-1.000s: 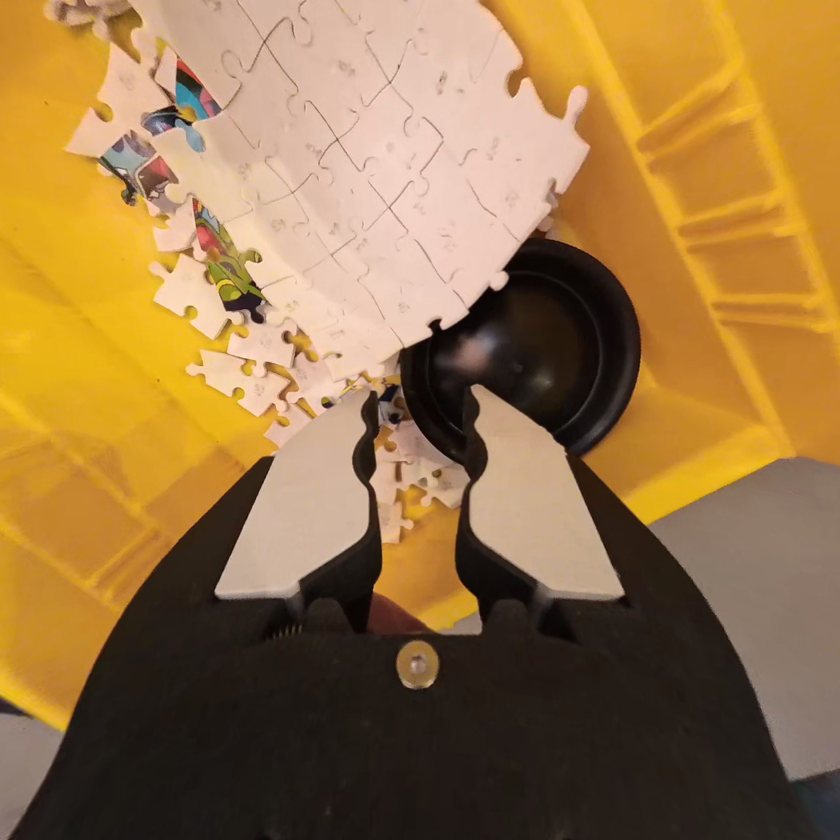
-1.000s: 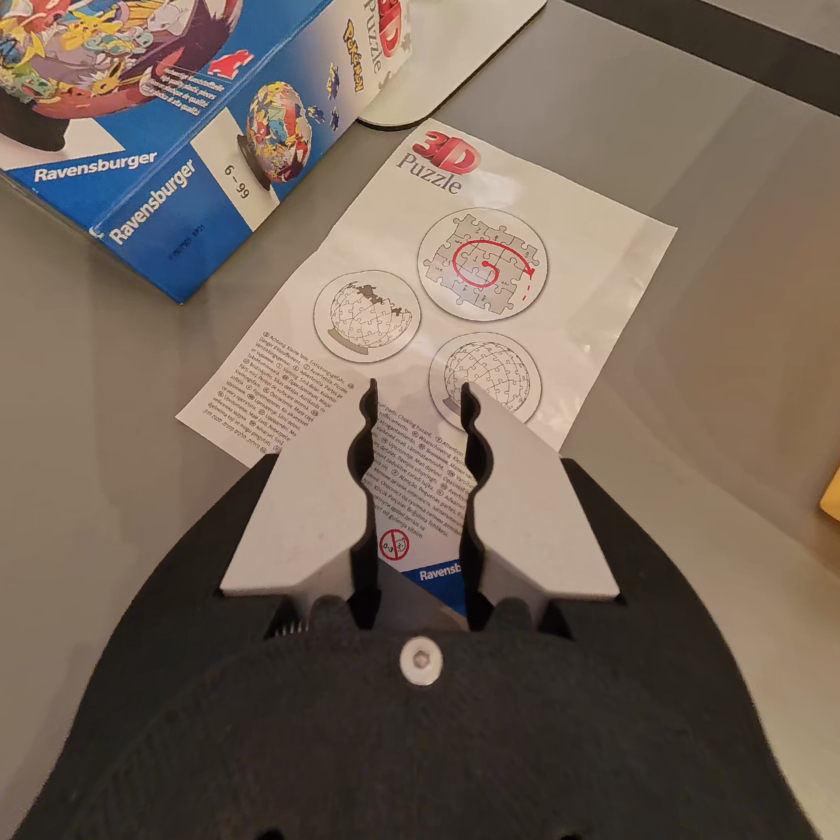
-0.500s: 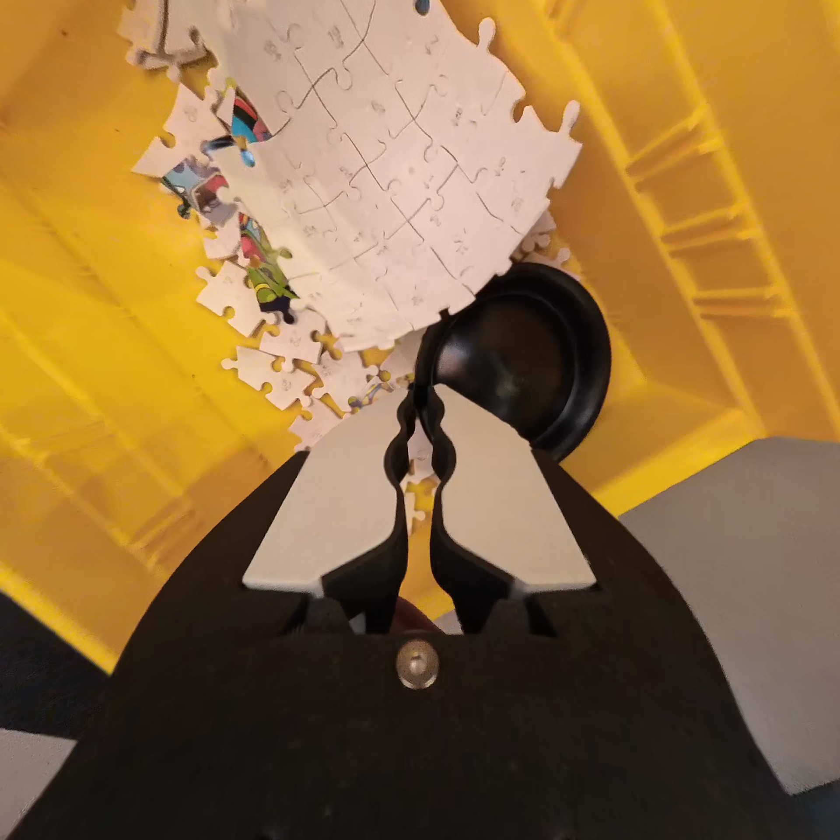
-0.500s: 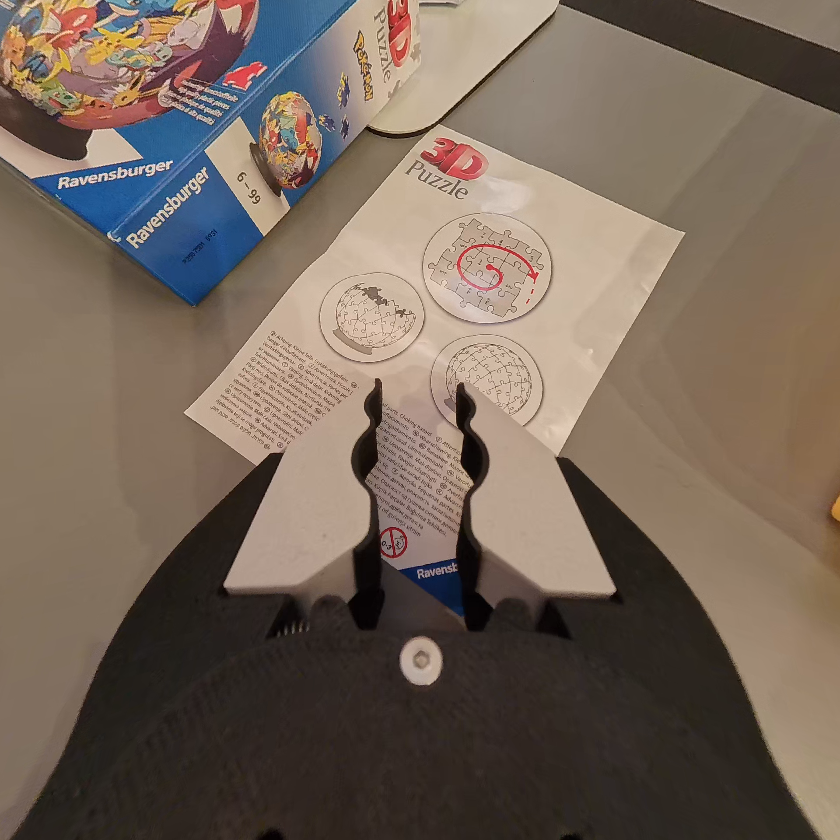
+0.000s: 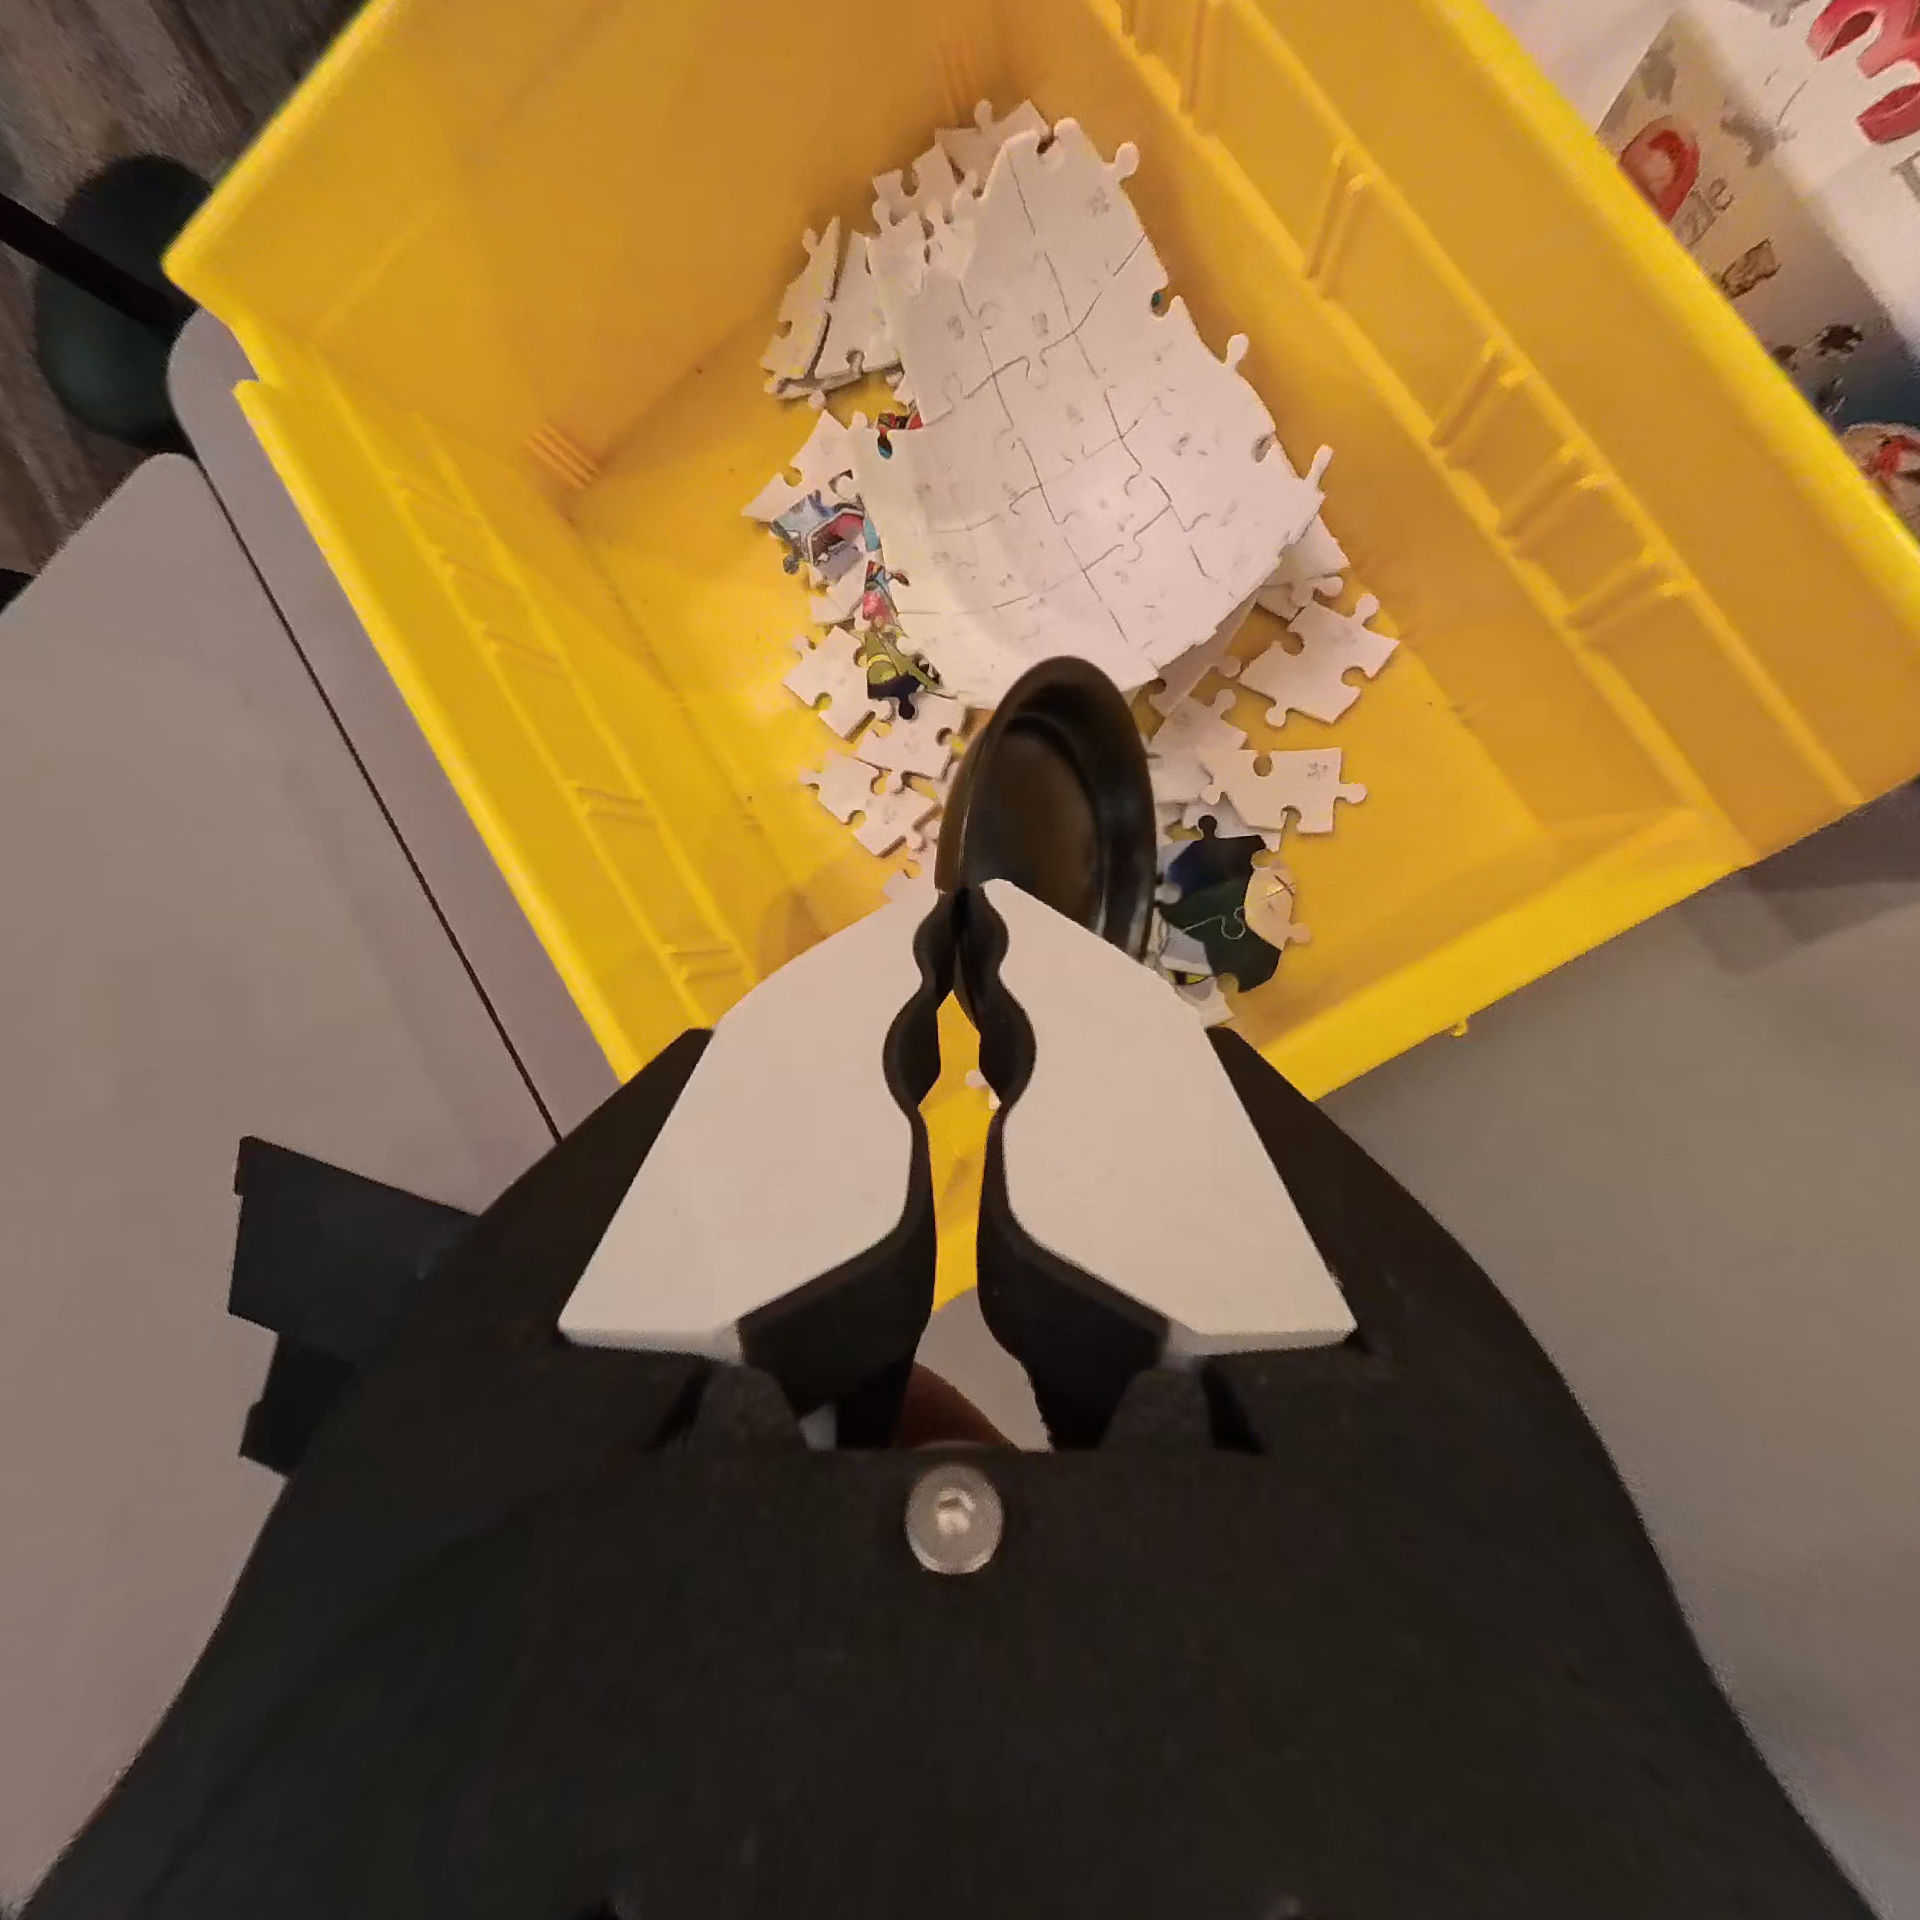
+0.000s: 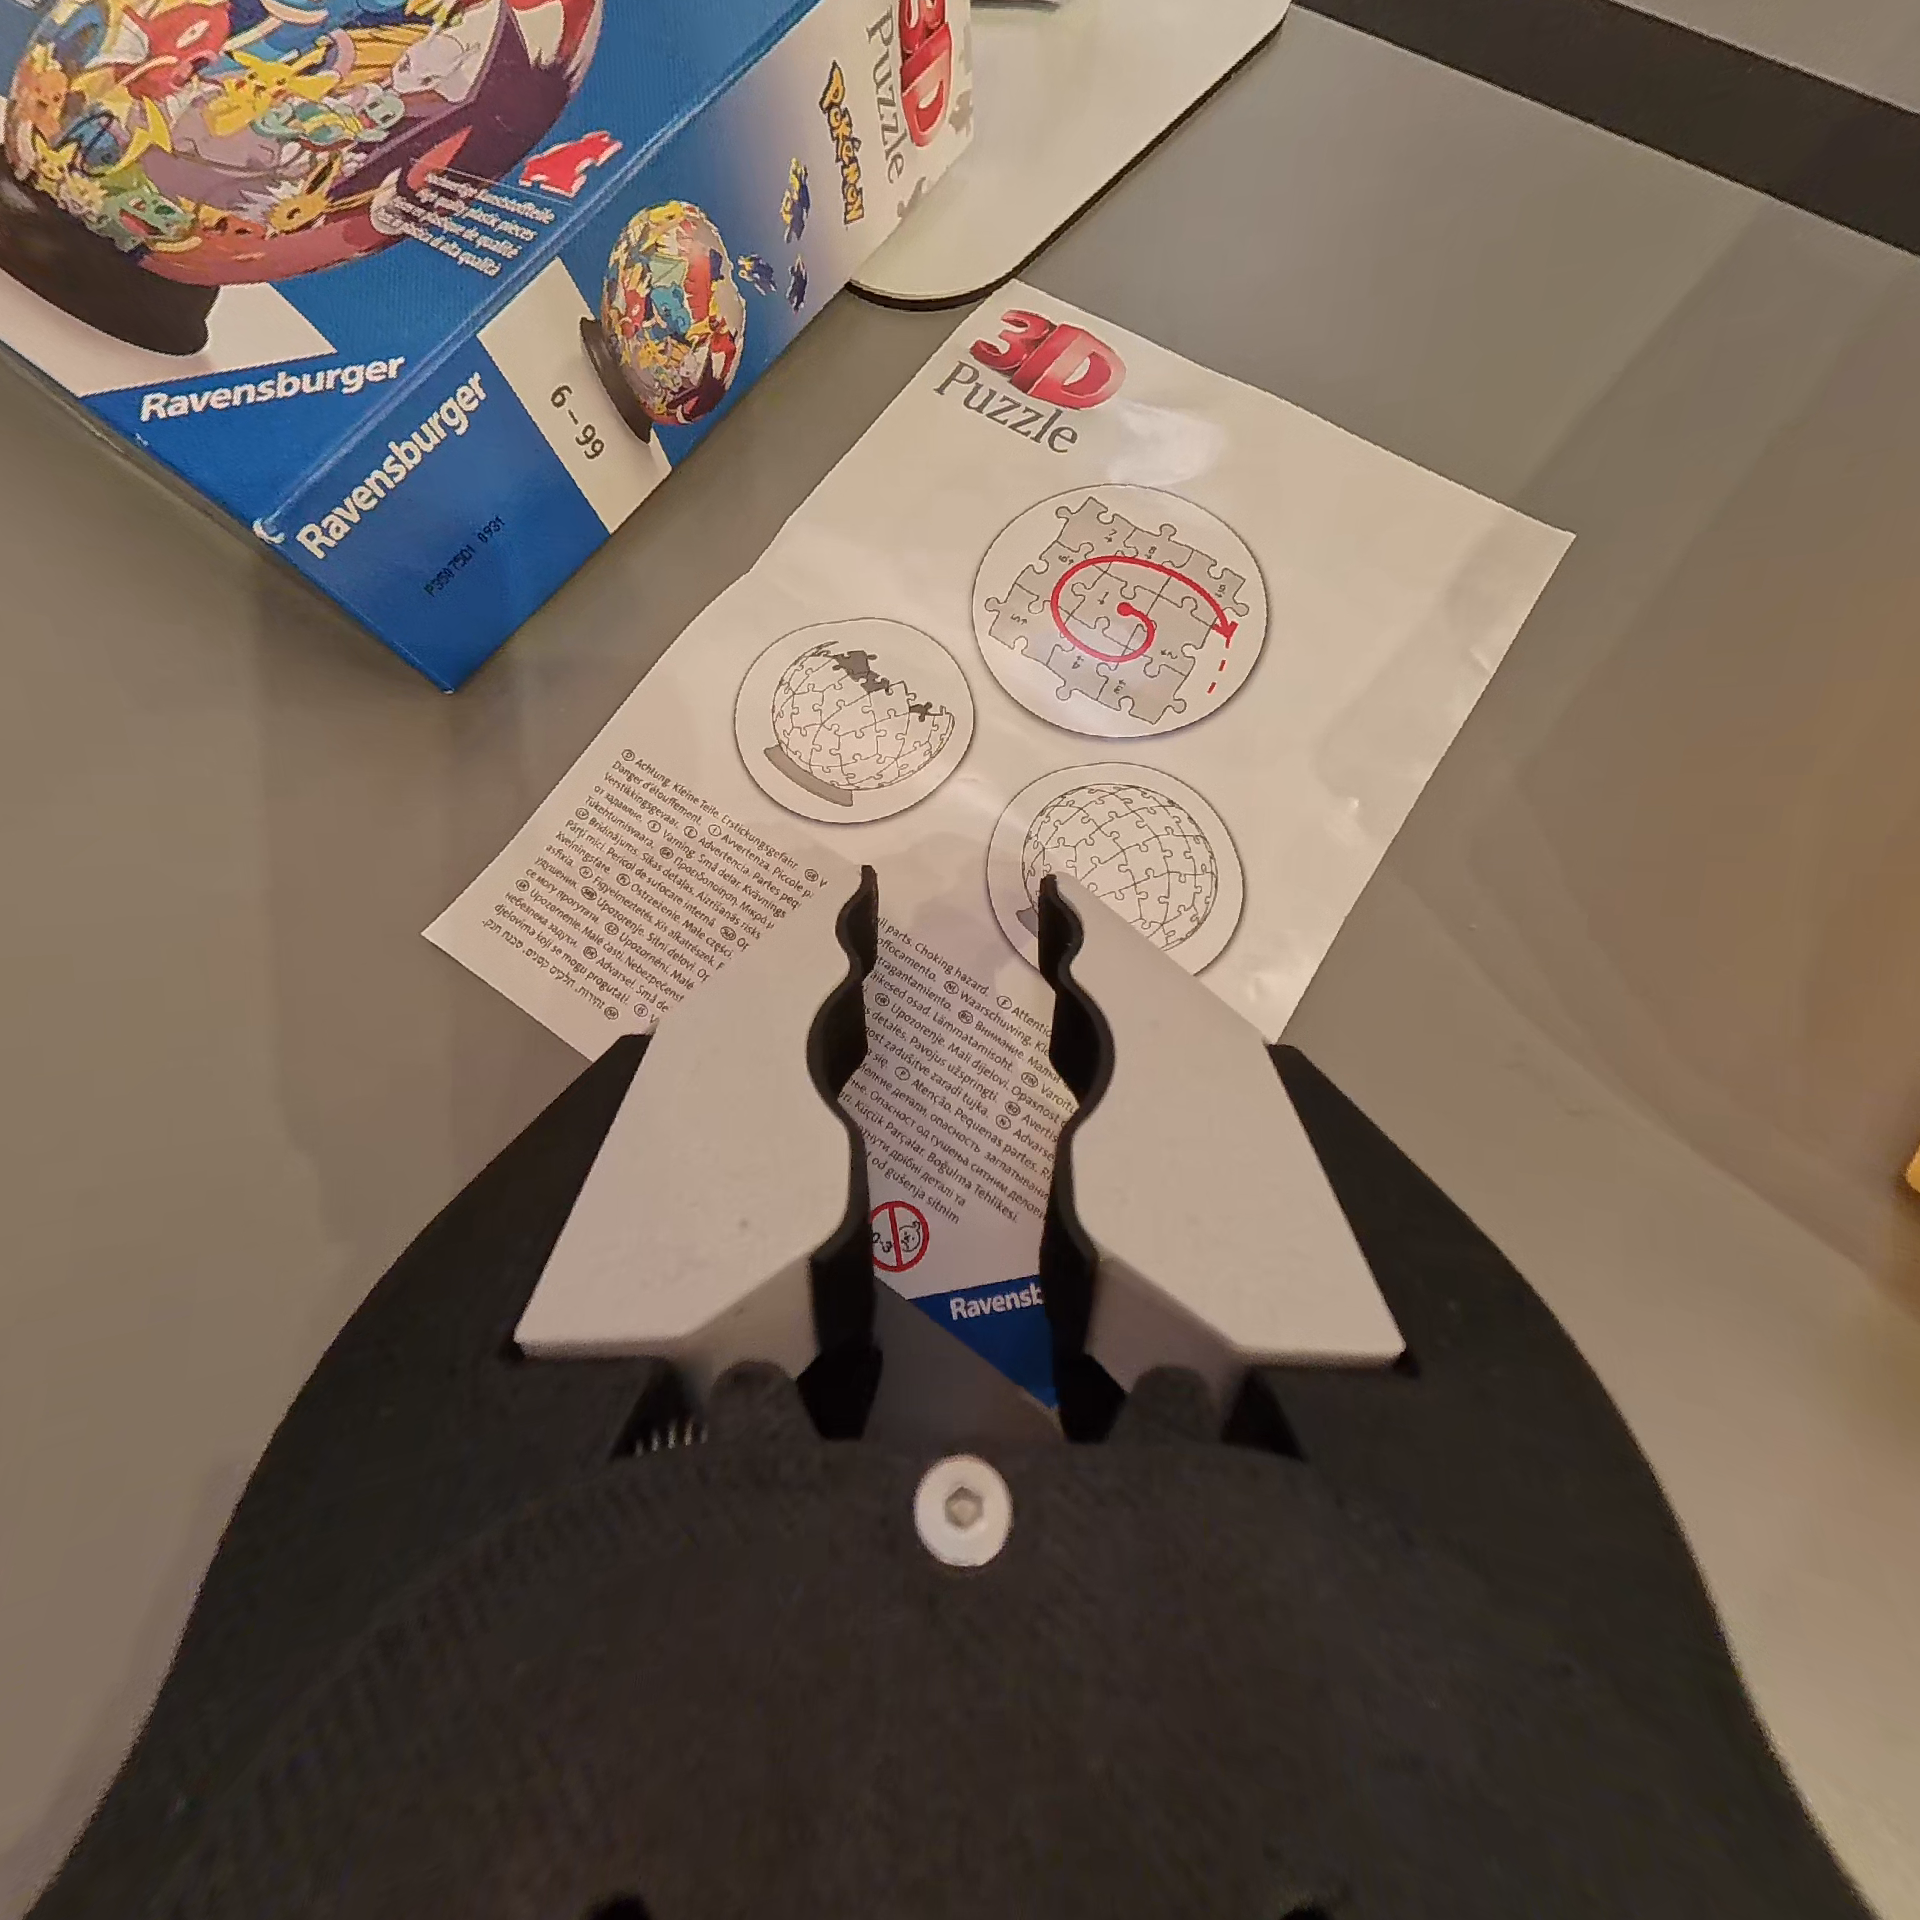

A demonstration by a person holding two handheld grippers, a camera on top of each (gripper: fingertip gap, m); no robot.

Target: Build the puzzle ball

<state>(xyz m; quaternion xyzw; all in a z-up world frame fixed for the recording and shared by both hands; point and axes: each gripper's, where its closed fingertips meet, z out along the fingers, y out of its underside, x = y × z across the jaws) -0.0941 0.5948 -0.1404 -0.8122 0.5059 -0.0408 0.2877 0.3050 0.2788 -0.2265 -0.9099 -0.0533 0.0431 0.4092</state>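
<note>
In the left wrist view, my left gripper (image 5: 964, 902) is shut on the rim of a black round stand (image 5: 1049, 800) and holds it tilted on edge above the yellow bin (image 5: 499, 436). In the bin lie a curved white assembled puzzle section (image 5: 1091, 499) and several loose puzzle pieces (image 5: 1288, 784), some with their coloured side up. In the right wrist view, my right gripper (image 6: 956, 894) is open and empty, hovering over a white instruction sheet (image 6: 1351, 644) on the grey table.
A blue puzzle box (image 6: 395, 260) stands at the back left of the right wrist view, beside a white mat (image 6: 1091, 156). The box also shows at the top right of the left wrist view (image 5: 1787, 208). The grey table (image 5: 156, 831) surrounds the bin.
My left gripper closed on the black stand's rim and lifted it up and back out of the bin's bottom, tilting it on edge. The right gripper hardly moved.
</note>
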